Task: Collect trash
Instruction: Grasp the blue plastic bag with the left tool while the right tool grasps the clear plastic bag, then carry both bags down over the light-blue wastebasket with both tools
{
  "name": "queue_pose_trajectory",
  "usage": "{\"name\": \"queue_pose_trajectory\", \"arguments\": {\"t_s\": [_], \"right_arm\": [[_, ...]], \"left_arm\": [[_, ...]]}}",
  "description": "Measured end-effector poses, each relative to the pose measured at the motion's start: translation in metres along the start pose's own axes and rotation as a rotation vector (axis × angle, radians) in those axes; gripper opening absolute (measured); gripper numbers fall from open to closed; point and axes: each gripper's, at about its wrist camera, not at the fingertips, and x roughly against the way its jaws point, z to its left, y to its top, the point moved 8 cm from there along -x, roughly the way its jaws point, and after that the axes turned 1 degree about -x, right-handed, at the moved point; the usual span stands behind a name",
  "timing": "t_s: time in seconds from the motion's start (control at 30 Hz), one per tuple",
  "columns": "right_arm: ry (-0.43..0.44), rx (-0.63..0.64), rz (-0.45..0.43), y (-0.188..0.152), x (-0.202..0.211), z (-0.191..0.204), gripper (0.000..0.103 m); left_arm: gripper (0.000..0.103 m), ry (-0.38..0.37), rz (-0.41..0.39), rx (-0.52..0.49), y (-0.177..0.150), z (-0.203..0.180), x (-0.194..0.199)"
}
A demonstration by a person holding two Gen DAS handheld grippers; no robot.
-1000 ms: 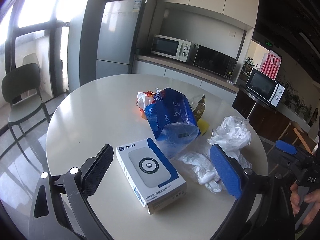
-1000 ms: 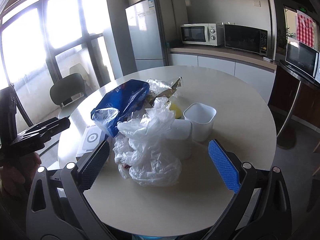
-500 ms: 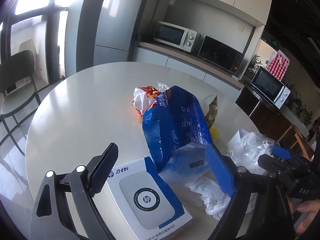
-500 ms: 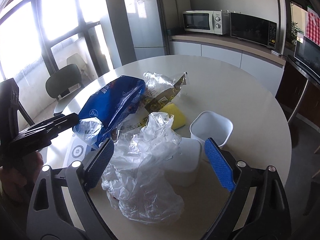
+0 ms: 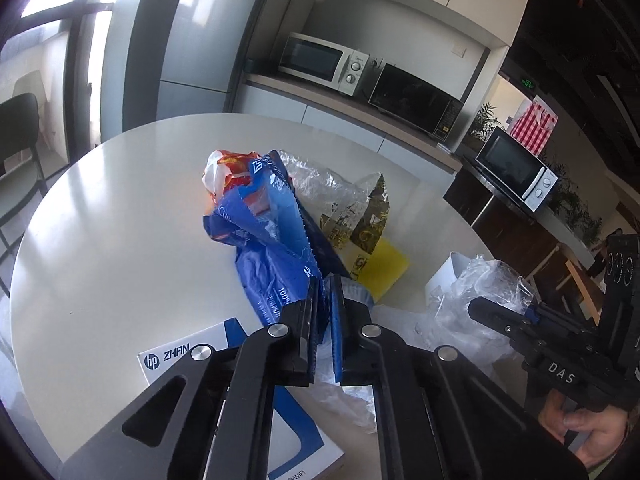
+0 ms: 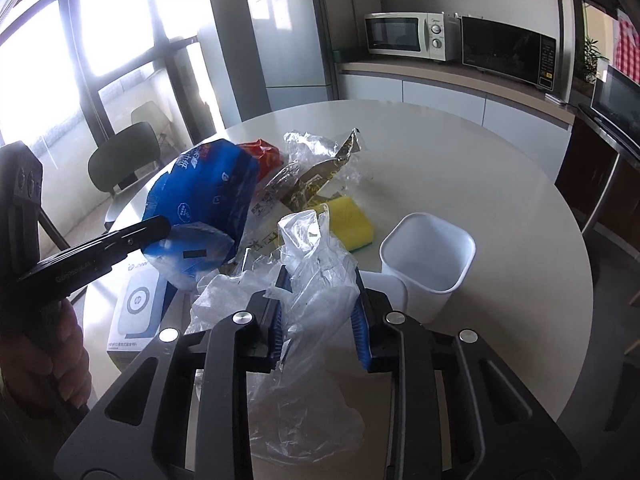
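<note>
A pile of trash lies on the round white table (image 5: pixel 100 220). My left gripper (image 5: pixel 325 312) is shut on the near edge of a blue plastic bag (image 5: pixel 268 236), also seen in the right wrist view (image 6: pixel 200 196). My right gripper (image 6: pixel 318 312) is shut on a crumpled clear plastic bag (image 6: pixel 316 264), which also shows in the left wrist view (image 5: pixel 476 292). Behind lie a red snack wrapper (image 5: pixel 230 164), a gold and clear wrapper (image 5: pixel 360 208) and a yellow sponge (image 6: pixel 352 220).
A white HP box (image 5: pixel 188 356) lies at the near table edge under my left gripper. A white square cup (image 6: pixel 428 256) stands right of the clear bag. A dark chair (image 6: pixel 120 160) stands beyond the table's left side. Counter with microwaves behind.
Both grippers moved forward into the pile and closed: the left on the blue bag, the right on the clear plastic bag. Both were open a second ago.
</note>
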Motion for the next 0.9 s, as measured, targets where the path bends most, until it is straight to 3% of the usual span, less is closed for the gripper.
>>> {"name": "queue_pose_trajectory", "arguments": {"t_s": [0.37,0.6,0.9], "right_arm": [[0.045,0.018,-0.096,-0.001,0.062,0.013,0.025],[0.086,0.056,-0.096,-0.026,0.096,0.036,0.025],[0.119,0.079,-0.054,-0.082,0.13,0.054,0.025]], "left_arm": [[0.003,0.007,-0.111,-0.037,0.007,-0.021,0.071],[0.003,-0.015,-0.146,-0.088,-0.026,-0.042,0.125],[0.003,0.005,-0.156,-0.1,-0.071,-0.042,0.183]]}}
